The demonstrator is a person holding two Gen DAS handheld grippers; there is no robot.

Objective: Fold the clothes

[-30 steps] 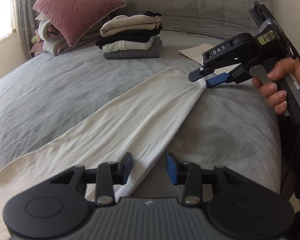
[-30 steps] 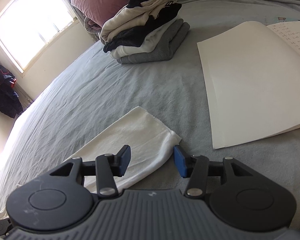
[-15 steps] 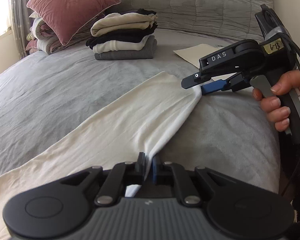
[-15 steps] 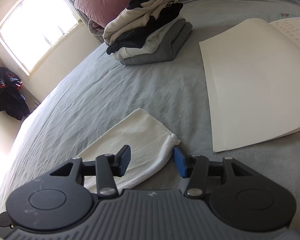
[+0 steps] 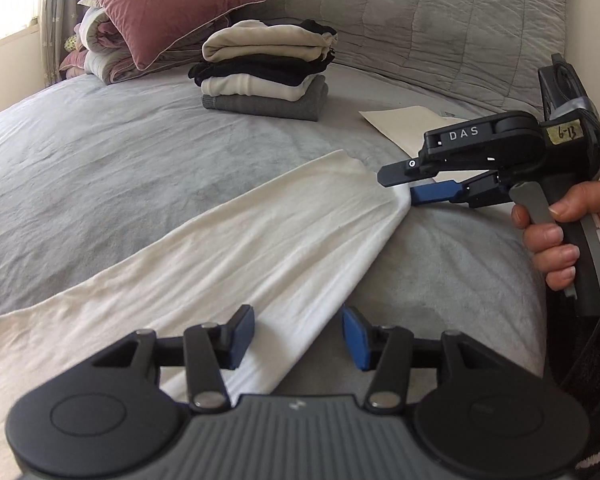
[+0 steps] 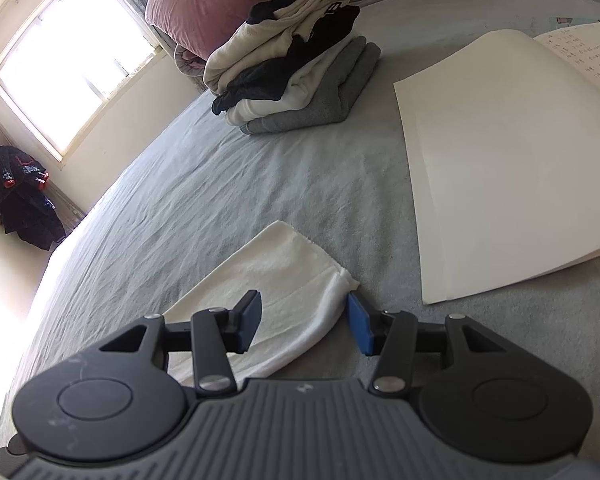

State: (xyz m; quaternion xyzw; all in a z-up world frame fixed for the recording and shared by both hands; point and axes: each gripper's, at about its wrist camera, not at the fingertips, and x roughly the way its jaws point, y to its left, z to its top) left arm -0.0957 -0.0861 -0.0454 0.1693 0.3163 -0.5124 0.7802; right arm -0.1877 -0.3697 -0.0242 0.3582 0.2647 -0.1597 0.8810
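My left tongs [image 5: 298, 336] opening, pads straddling near edge of cream garment [image 5: 228, 256], not gripping. My right tongs [image 6: 304, 322] parted, straddling garment's far corner, pads clear of cloth. Garment lying stretched along bed [image 5: 100, 160], ready for fold.

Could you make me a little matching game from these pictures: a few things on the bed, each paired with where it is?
Things:
1. long cream cloth garment
2. dusty-pink velvet cushion
3. open white paper notebook
4. stack of folded clothes

Places:
A. leaning on rolled bedding by the window
B. beside the notebook, near the headboard
C. stretched out between both claws
D. flat on the grey bedspread, right of the stack

Pairs: 1-C, 2-A, 3-D, 4-B
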